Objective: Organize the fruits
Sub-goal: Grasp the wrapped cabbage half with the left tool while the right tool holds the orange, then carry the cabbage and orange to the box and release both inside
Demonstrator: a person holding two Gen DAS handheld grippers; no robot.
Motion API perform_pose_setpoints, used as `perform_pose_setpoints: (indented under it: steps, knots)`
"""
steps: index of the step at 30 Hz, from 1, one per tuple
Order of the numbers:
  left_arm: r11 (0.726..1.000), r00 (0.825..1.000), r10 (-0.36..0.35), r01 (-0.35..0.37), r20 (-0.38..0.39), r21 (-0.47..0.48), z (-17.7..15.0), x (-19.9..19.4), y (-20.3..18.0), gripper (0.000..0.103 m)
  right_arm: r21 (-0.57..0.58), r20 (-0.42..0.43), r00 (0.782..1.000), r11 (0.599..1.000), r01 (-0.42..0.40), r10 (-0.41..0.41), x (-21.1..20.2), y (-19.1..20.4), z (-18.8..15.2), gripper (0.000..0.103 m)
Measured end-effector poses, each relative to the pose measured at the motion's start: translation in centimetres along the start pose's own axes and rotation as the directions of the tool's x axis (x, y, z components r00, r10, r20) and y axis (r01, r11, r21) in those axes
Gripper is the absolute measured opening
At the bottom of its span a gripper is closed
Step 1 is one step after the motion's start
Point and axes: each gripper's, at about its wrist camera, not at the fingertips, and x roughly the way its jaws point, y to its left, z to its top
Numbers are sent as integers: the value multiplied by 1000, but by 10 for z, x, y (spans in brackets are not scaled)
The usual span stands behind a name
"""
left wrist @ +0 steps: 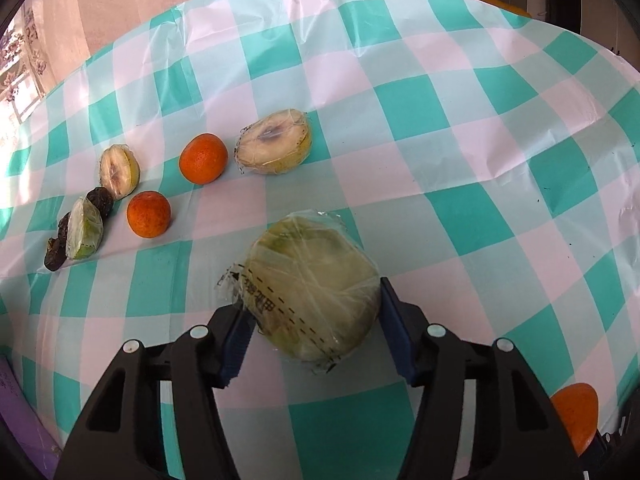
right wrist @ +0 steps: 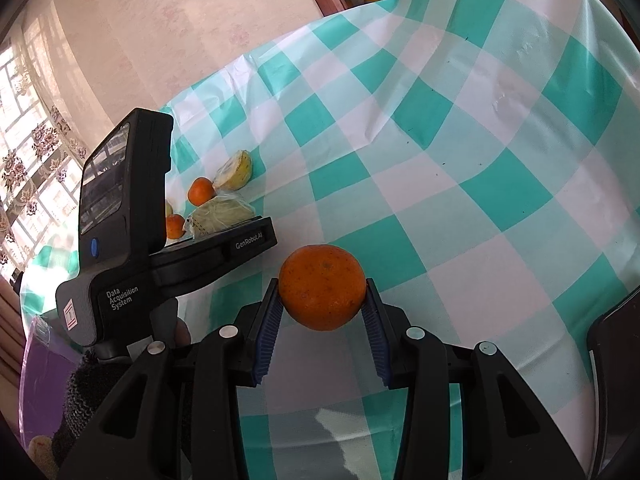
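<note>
Basically, both hands were loaded mid-sort. Left gripper (left wrist: 314, 316) clamped a wrapped melon (left wrist: 316, 288), both blue pads pressed on its sides, film crinkled at the left pad. Right gripper (right wrist: 323, 308) squeezed an orange (right wrist: 322, 287) between its pads, held above the checked surface (left wrist: 440, 140).

Landmark: the melon. Beyond it to the left sat the sorted row: a wrapped half (left wrist: 275, 142) farthest back, then a tangerine (left wrist: 203, 158), a smaller half (left wrist: 119, 170), a second tangerine (left wrist: 149, 214), a wrapped wedge (left wrist: 85, 234) and dark dried fruits (left wrist: 100, 200) beside it. The held orange showed at the melon's lower right.

Judgement: the step was carrying the melon toward the wrapped pieces and the orange toward the tangerines. Doing it well meant keeping the wrapped piece level, since film could slip on the pads, lowering it onto the surface near the big half without nudging the tangerines, which would roll, and releasing only once it rested.
</note>
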Motion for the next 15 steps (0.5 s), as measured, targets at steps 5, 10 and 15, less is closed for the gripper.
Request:
perform_pose_setpoints:
  steps: [5,10,15]
  knots:
    - [993,997,-43,50,60,-111,-29,-32,22,58,-13,-32,999,1000,0,-1,5,2,0,40]
    - [971,997,-48,61,61,-232,-75,-66,53,58,-36,-50,999,999,-9,7,7,6,-2,40]
    - [955,997,-16,37,73,-294,-116,-95,79,58,-41,-57,998,999,-8,5,8,8,-3,40]
